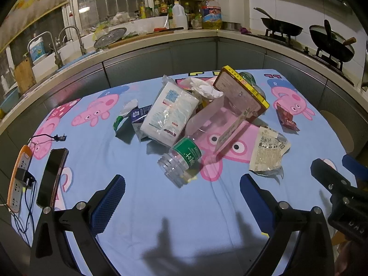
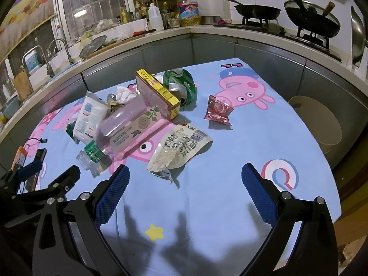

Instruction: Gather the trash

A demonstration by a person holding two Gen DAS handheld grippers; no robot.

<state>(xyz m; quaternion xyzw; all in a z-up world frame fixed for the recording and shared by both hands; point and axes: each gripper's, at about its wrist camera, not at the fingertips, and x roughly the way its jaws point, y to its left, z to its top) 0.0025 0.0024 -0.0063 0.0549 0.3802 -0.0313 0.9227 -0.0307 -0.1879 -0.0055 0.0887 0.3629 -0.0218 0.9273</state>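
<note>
A pile of trash lies mid-table on the Peppa Pig cloth [image 1: 142, 202]: a clear plastic bottle [image 1: 202, 133] [image 2: 119, 126] with a green label, a white tissue pack [image 1: 170, 112] [image 2: 92, 115], a yellow-edged box [image 1: 243, 92] [image 2: 158, 92], a crushed green can [image 2: 181, 85], a beige wrapper [image 1: 266, 154] [image 2: 177, 147], a red wrapper [image 1: 286, 116] [image 2: 217, 110] and crumpled tissue [image 1: 204, 87]. My left gripper [image 1: 182, 188] is open and empty, just short of the bottle's mouth. My right gripper [image 2: 185, 179] is open and empty, in front of the beige wrapper.
A phone [image 1: 51, 177] and an orange power strip [image 1: 18, 179] with cables lie at the table's left edge. A beige bin [image 2: 322, 124] stands off the table's right side. Kitchen counter, sink and stove with pans [image 2: 257, 11] run behind.
</note>
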